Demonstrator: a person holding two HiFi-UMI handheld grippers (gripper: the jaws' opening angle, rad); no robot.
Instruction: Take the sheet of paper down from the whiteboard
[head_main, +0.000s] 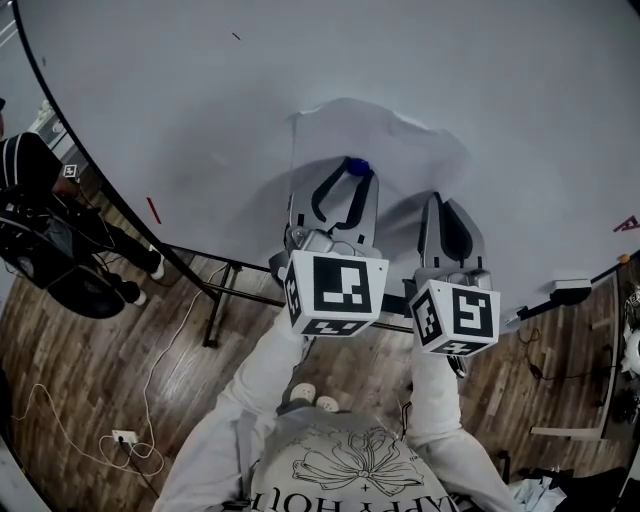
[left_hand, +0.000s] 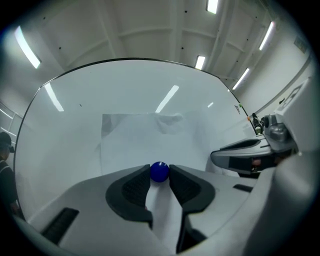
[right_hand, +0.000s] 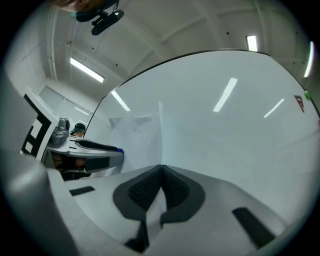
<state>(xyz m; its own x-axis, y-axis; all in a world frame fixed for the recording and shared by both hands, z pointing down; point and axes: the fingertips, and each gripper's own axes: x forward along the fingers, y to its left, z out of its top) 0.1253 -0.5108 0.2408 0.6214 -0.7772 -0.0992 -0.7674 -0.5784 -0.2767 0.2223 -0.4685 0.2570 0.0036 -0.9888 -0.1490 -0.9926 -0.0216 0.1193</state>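
A white sheet of paper (head_main: 385, 135) lies against the whiteboard (head_main: 180, 90), its top edge rumpled. A round blue magnet (head_main: 357, 166) sits on the sheet's lower part. My left gripper (head_main: 351, 172) is shut on that magnet (left_hand: 159, 171), which is pinched between the tips in the left gripper view, with the paper (left_hand: 132, 140) behind it. My right gripper (head_main: 441, 203) is just right of it, its jaws shut on the sheet's right edge. In the right gripper view that edge (right_hand: 160, 135) runs straight down into the shut gripper (right_hand: 160, 168).
A person in dark clothes (head_main: 25, 165) stands at the far left by the board's edge. The board's black stand (head_main: 215, 300) is below it on a wooden floor, with a white cable and power strip (head_main: 125, 437). An eraser (head_main: 572, 286) lies at the right.
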